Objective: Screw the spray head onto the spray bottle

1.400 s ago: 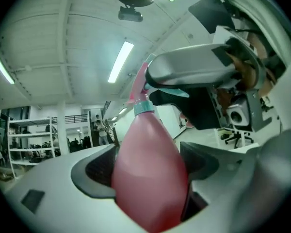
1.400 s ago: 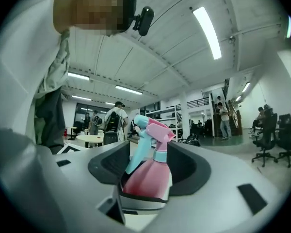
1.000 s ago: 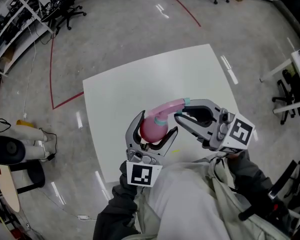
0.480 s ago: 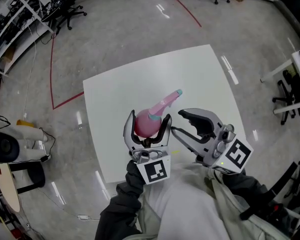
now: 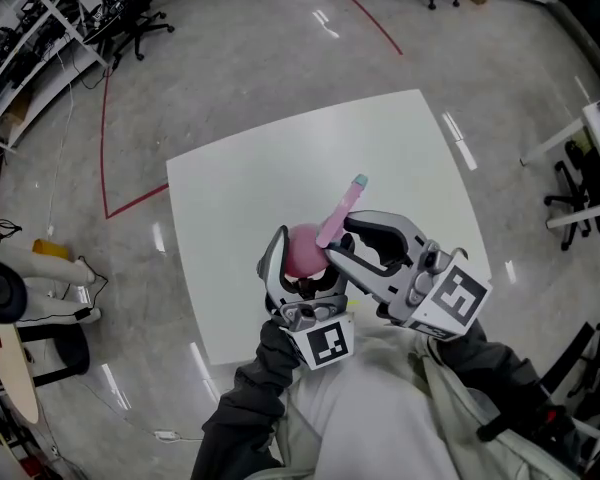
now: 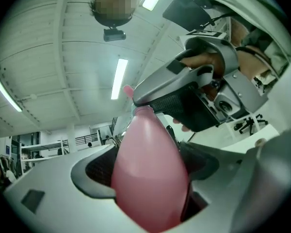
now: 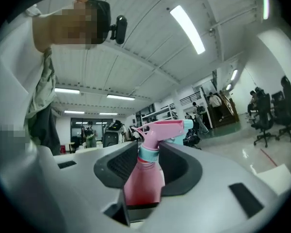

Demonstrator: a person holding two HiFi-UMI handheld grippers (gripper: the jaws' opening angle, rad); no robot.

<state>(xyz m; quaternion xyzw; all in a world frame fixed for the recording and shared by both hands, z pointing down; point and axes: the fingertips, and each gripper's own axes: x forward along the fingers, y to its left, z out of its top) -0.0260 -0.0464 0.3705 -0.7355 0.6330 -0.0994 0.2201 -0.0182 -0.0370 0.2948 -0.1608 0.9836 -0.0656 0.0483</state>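
Left gripper view: the left gripper (image 6: 149,171) has its jaws clamped on the round pink body of the spray bottle (image 6: 148,198), one dark pad pressed to each side. The neck of the bottle points up toward the ceiling lights. Above it, the right gripper (image 6: 203,98) reaches across the top.

Right gripper view: the right gripper (image 7: 149,152) is closed on the bottle's top. Its two pads flank the neck and the teal collar (image 7: 148,154) of the spray head (image 7: 160,128) and touch both sides. The pink head rises above the jaws, with its teal nozzle (image 7: 188,125) pointing to the right of this view.

Head view: both tools meet over the near part of the white table (image 5: 240,188), with the left gripper (image 5: 300,260) below the bottle (image 5: 302,251) and the right gripper (image 5: 338,240) just beside it. The spray head (image 5: 340,208) slants away from the person. A red line (image 5: 105,118) marks the grey floor (image 5: 230,58). Office chairs (image 5: 130,18) stand well apart from the table.
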